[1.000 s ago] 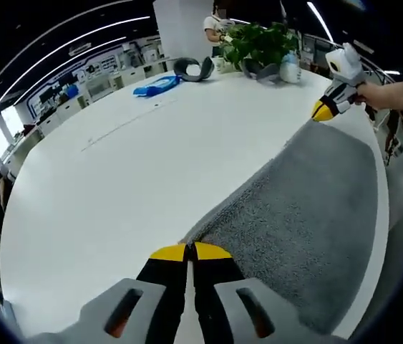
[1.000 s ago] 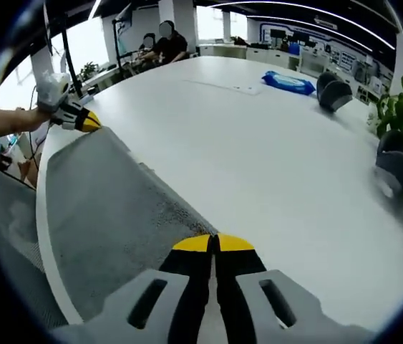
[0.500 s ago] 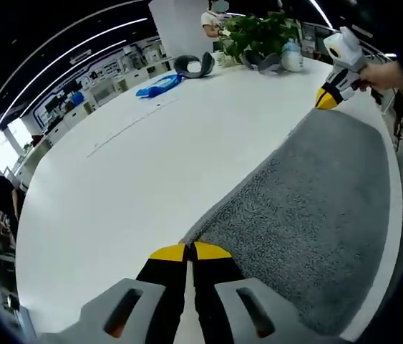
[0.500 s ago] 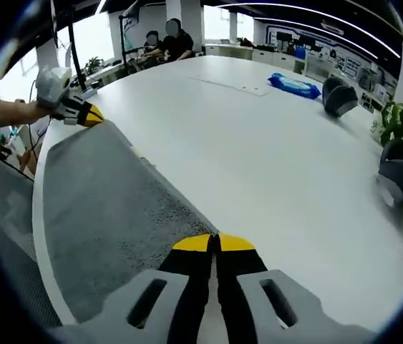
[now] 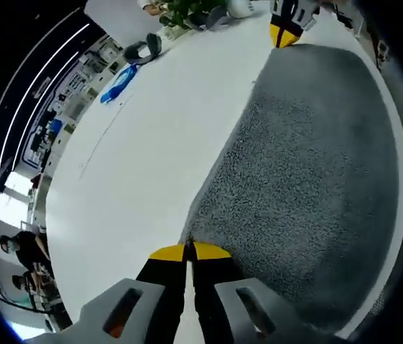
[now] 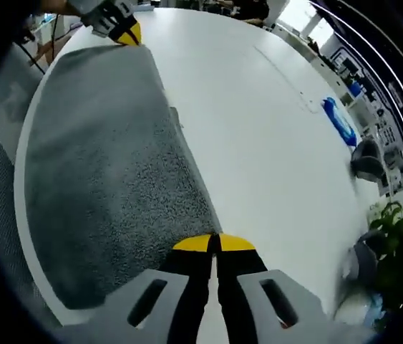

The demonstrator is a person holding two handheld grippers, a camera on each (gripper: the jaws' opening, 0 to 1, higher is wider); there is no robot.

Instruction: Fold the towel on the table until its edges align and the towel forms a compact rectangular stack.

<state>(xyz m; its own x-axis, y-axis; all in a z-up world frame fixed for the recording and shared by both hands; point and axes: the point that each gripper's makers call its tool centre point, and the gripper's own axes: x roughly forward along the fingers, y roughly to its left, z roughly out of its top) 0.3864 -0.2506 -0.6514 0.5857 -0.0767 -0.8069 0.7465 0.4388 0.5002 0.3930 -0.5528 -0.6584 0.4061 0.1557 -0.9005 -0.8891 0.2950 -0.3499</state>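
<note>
In the left gripper view, the left gripper [image 5: 190, 251] is pinching one corner of the grey towel [image 5: 316, 165], its yellow-tipped jaws pressed together on the cloth. The towel is lying spread over the near edge of the white table [image 5: 151, 136]. At the towel's far corner the right gripper [image 5: 284, 34] is gripping the fabric. A blue packet [image 5: 117, 84], a dark headset [image 5: 144, 50] and a potted plant [image 5: 190, 11] are sitting far across the table; no writing is legible.

In the right gripper view, the right gripper [image 6: 212, 244] is clamping the towel [image 6: 101, 172] corner with jaws closed. The left gripper [image 6: 125, 31] is holding the opposite corner. The blue packet [image 6: 341, 123] and plant [image 6: 394, 244] are resting on the table [image 6: 258, 129] beyond; no writing is legible.
</note>
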